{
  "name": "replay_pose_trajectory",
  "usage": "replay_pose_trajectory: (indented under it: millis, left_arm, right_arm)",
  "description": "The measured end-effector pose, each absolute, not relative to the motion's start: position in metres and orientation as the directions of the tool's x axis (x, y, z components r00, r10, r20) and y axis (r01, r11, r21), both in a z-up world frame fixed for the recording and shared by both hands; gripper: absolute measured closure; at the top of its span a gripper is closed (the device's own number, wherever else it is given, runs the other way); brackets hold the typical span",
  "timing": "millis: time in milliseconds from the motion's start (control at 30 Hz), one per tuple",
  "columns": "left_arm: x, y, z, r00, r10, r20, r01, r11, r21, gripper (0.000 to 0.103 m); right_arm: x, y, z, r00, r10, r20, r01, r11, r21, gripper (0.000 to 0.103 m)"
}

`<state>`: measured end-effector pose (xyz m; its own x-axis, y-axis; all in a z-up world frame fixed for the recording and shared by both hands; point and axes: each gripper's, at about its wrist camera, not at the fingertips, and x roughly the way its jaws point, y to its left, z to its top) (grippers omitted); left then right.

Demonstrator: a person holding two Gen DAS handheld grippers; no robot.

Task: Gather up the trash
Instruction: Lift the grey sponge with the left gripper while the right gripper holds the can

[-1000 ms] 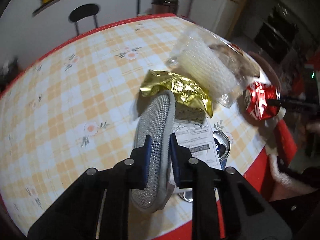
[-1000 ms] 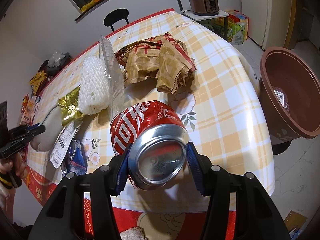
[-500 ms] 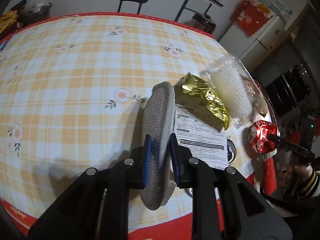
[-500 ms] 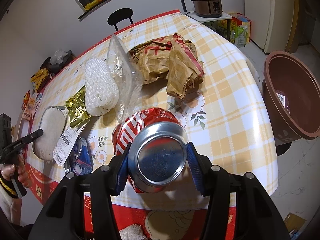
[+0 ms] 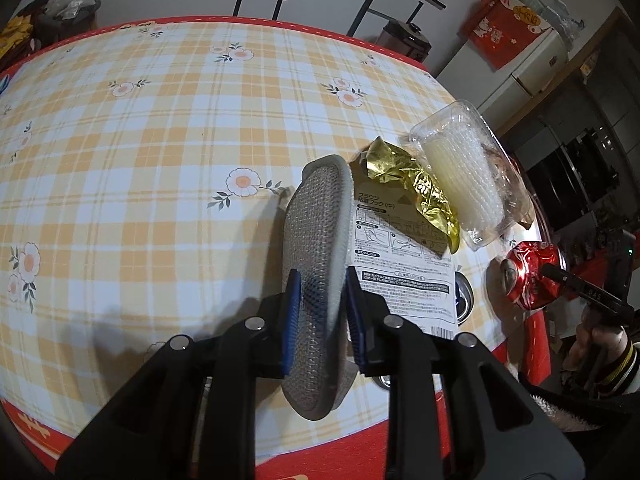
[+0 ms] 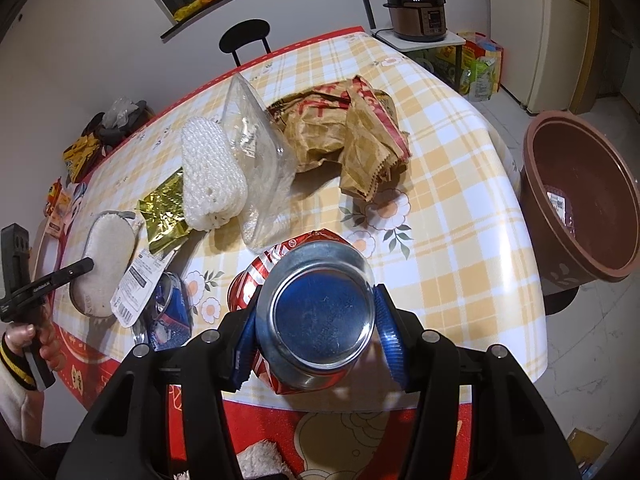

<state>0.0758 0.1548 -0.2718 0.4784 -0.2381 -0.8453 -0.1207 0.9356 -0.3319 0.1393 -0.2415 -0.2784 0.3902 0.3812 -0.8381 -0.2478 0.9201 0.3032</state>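
My left gripper (image 5: pixel 320 304) is shut on a grey mesh oval pad (image 5: pixel 316 224) and holds it on edge above the table. The pad also shows in the right wrist view (image 6: pixel 102 256). My right gripper (image 6: pixel 316 332) is shut on a crushed red soda can (image 6: pixel 316 316), lifted over the table's near edge; the can also shows in the left wrist view (image 5: pixel 530 276). On the checked tablecloth (image 5: pixel 140 140) lie a white printed label card (image 5: pixel 400 256), gold foil (image 5: pixel 416 188), a clear plastic tray with white foam netting (image 5: pixel 464 176), brown paper bags (image 6: pixel 344 128) and a crushed blue can (image 6: pixel 168 312).
A brown plastic basin (image 6: pixel 580 196) stands off the table's right side, with a wrapper inside it. A black chair (image 6: pixel 244 38) is at the far edge. A rice cooker (image 6: pixel 418 14) sits on a stand beyond the table. The table's red rim (image 6: pixel 340 432) is right below my right gripper.
My left gripper has swung left with the grey pad, tilting it more upright. My right gripper has raised the red can, its silver base now facing the camera more squarely.
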Motion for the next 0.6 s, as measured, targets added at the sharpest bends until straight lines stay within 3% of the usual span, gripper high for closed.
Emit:
replay_pose_trajectory:
  millis: [600]
  left_arm:
    - [0.073, 0.169, -0.268, 0.468, -0.165, -0.868, -0.152, 0.952, -0.264, 0.072]
  right_arm:
    - [0.139, -0.241, -0.261, 0.418, 0.375, -0.828, -0.26, 0.922, 0.286, 0.051]
